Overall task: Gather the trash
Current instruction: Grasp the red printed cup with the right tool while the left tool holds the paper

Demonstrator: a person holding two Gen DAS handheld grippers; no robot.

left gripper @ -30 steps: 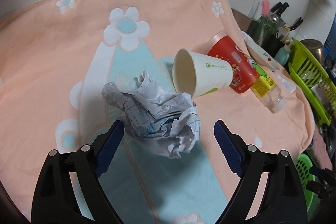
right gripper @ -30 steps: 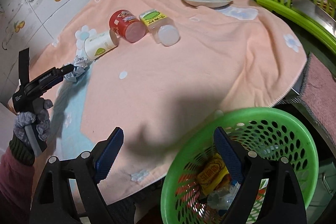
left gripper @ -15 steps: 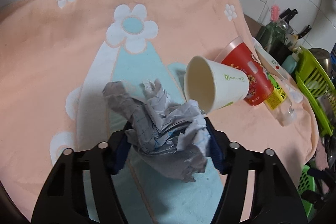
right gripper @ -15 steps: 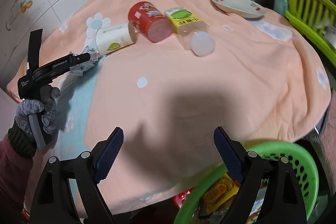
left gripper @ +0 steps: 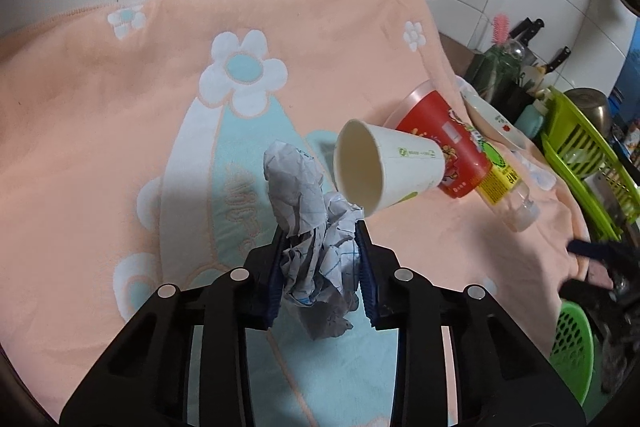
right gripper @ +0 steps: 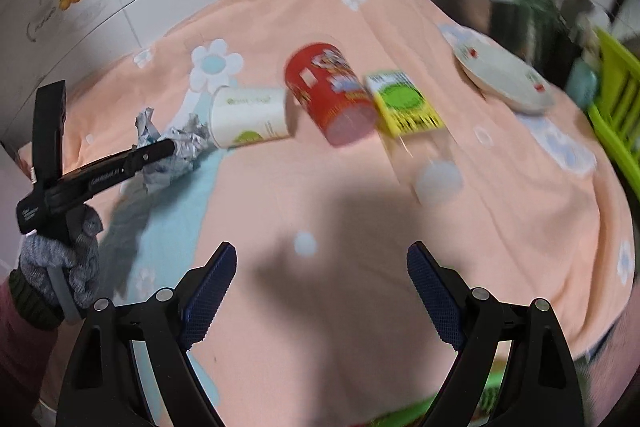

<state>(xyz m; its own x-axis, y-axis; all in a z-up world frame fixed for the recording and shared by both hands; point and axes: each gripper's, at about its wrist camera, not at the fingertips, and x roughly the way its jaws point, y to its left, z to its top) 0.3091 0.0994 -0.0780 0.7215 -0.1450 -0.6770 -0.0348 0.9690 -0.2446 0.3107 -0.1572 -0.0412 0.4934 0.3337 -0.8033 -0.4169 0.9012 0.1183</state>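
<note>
My left gripper (left gripper: 320, 267) is shut on a crumpled grey-white paper wad (left gripper: 312, 227), held just above the peach flower towel (left gripper: 100, 107). The wad also shows in the right wrist view (right gripper: 172, 155), pinched in the left gripper (right gripper: 168, 147). A white paper cup (left gripper: 384, 167) lies on its side just beyond the wad, then a red snack can (left gripper: 444, 143) and a clear bottle with a yellow label (left gripper: 504, 187). My right gripper (right gripper: 320, 287) is open and empty over the towel's near part, well short of the cup (right gripper: 252, 115), can (right gripper: 332, 95) and bottle (right gripper: 408, 115).
A green trash basket (left gripper: 572, 339) stands low at the right of the towel. A white plate (right gripper: 500, 75) lies at the towel's far right. A green dish rack (left gripper: 588, 155), knives and bottles stand beyond it. Tiled wall and pipes are behind.
My left gripper closed on the paper wad and lifted it slightly. My right gripper swung up from over the green basket toward the cup, can and bottle.
</note>
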